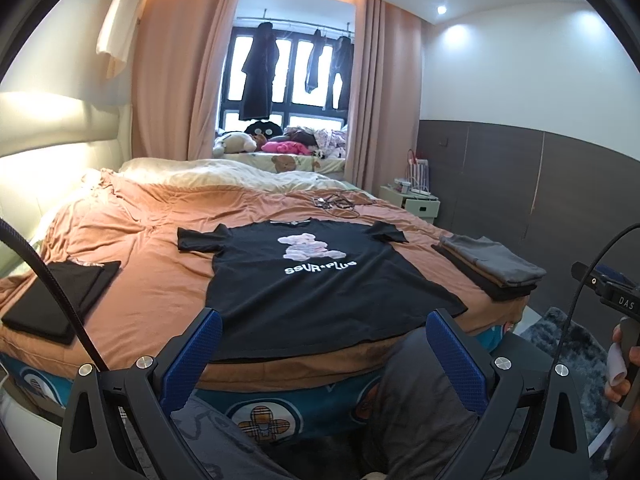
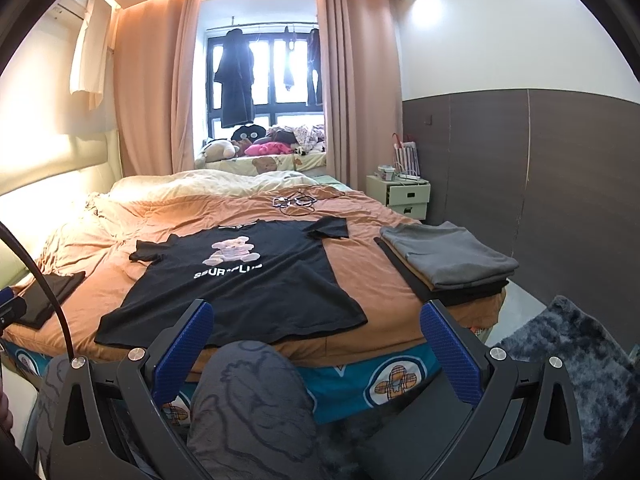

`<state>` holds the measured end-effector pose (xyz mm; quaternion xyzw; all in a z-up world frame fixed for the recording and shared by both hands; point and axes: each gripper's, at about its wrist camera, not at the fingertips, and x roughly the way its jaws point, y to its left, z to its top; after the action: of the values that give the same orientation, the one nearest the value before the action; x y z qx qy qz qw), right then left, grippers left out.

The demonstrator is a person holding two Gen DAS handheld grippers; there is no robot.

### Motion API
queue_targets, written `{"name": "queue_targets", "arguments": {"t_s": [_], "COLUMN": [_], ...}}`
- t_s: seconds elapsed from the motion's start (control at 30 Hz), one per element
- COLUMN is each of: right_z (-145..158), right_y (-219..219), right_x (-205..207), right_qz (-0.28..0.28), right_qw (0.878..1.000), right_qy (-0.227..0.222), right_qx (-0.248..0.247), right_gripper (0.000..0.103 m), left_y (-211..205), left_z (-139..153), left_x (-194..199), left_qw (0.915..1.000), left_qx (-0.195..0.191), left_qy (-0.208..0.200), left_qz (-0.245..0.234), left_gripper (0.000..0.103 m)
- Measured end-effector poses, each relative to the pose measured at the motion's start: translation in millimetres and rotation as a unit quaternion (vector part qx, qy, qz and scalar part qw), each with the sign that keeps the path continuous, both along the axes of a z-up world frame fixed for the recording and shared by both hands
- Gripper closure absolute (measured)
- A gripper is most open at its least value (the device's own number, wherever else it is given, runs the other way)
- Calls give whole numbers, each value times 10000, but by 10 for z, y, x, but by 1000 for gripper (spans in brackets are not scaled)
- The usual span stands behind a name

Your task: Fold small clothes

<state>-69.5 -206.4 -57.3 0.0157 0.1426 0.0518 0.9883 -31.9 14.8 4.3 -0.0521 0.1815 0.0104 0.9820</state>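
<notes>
Ahead of both wide-open, empty grippers, left gripper [image 1: 324, 344] and right gripper [image 2: 316, 334], a black T-shirt [image 1: 316, 276] lies flat; only the left view shows what seems a hand [image 1: 622, 364] gripping the other handle

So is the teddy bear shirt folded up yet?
No. The black T-shirt lies spread flat on the bed, both sleeves out and the bear print showing.
</notes>
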Motion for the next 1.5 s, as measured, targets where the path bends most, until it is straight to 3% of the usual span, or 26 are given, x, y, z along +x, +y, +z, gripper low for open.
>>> {"name": "queue_targets", "arguments": {"t_s": [0.17,0.3,0.63,1.0,1.5], "right_z": [30,63,77,168,192], "right_y": [-9,24,216,491,845], "right_x": [234,453,1068,1772,2825], "right_qz": [100,146,274,455,1129], "right_qw": [9998,9996,9992,9974,9898], "right_qy": [41,81,176,475,853], "right_qx": [176,243,231,301,174], "right_gripper": [0,0,0,0,0], "left_y": [71,132,503,982,1583], "left_z": [5,29,34,-30,-101], "left_x": [150,312,729,1298,2054], "left_qw": [9998,9994,9987,9966,9914], "left_qx": [-59,105,-33,-198,-405], "left_qy": [75,155,145,438,804], "left_qz": [181,276,491,672,946], "left_gripper": [1,1,1,1,2]}}
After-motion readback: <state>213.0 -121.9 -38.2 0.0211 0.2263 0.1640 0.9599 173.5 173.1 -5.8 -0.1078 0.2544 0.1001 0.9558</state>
